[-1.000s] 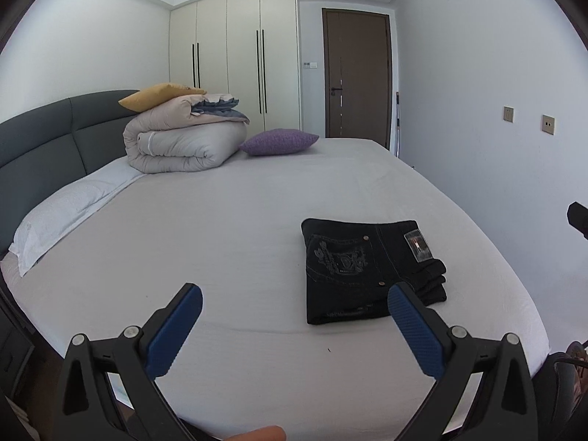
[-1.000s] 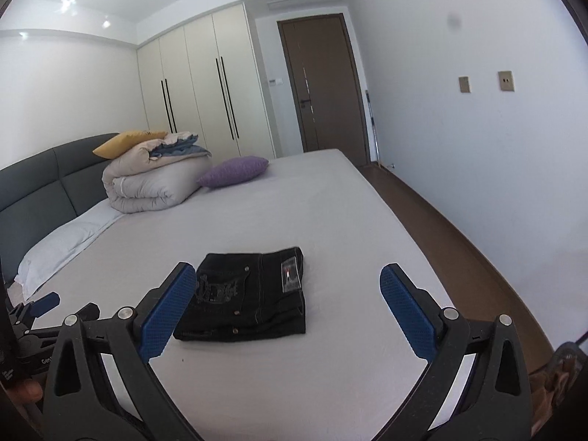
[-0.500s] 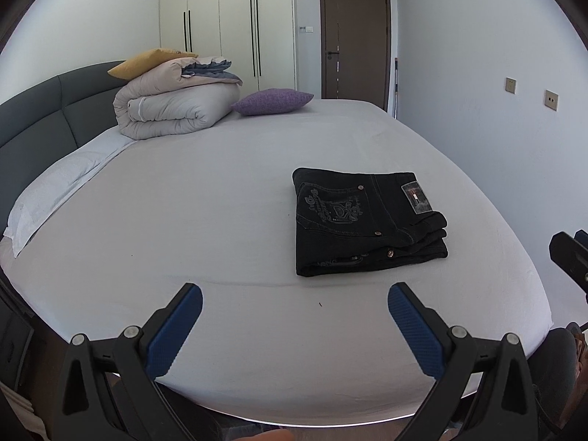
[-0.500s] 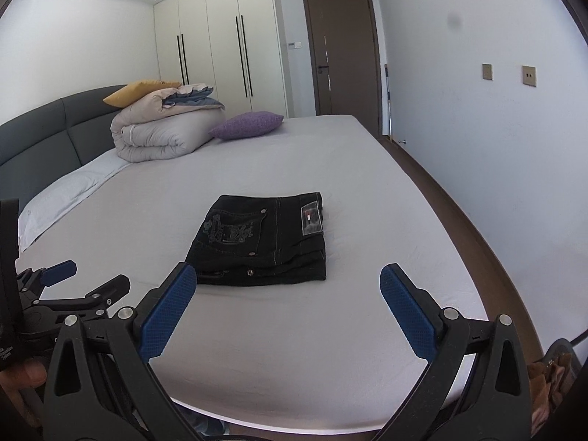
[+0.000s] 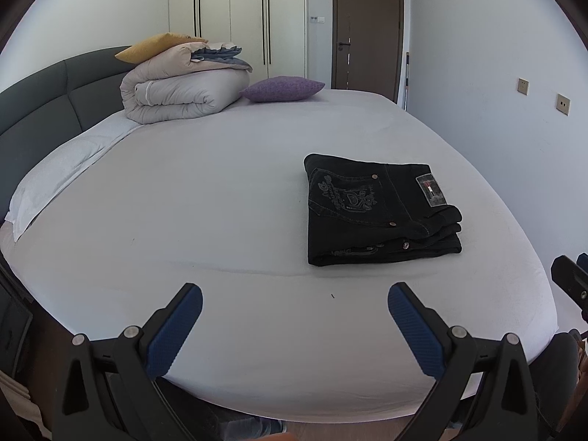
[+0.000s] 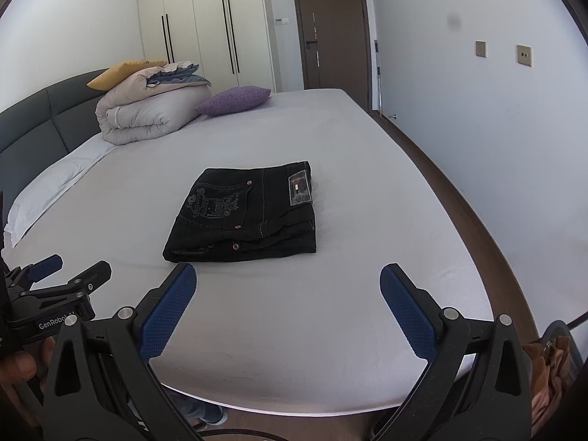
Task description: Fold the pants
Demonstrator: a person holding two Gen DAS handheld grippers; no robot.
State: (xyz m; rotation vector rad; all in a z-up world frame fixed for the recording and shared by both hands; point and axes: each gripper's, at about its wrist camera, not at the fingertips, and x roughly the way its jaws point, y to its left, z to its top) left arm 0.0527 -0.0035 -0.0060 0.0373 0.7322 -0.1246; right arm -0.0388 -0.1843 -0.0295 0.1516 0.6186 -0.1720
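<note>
Black pants point(image 5: 378, 209) lie folded into a compact rectangle on the white bed point(image 5: 220, 202), back pocket and label up. They also show in the right wrist view point(image 6: 246, 213). My left gripper point(image 5: 294, 301) is open and empty, above the bed's near edge, left of the pants. My right gripper point(image 6: 288, 279) is open and empty, just in front of the pants. The left gripper also shows at the right wrist view's left edge point(image 6: 70, 270), and the right gripper's tip at the left wrist view's right edge point(image 5: 569, 279).
A rolled duvet point(image 5: 183, 92), a yellow pillow point(image 5: 154, 46) and a purple cushion point(image 5: 281, 88) sit at the bed's far end. A white pillow point(image 5: 62, 169) lies by the grey headboard point(image 5: 36, 99). A wall point(image 6: 496, 110) and wooden floor point(image 6: 459, 198) run along the right.
Both grippers have tilted down and drawn back toward the bed's near edge, so the pants sit higher in both views. The pants have not moved. Both grippers stay open.
</note>
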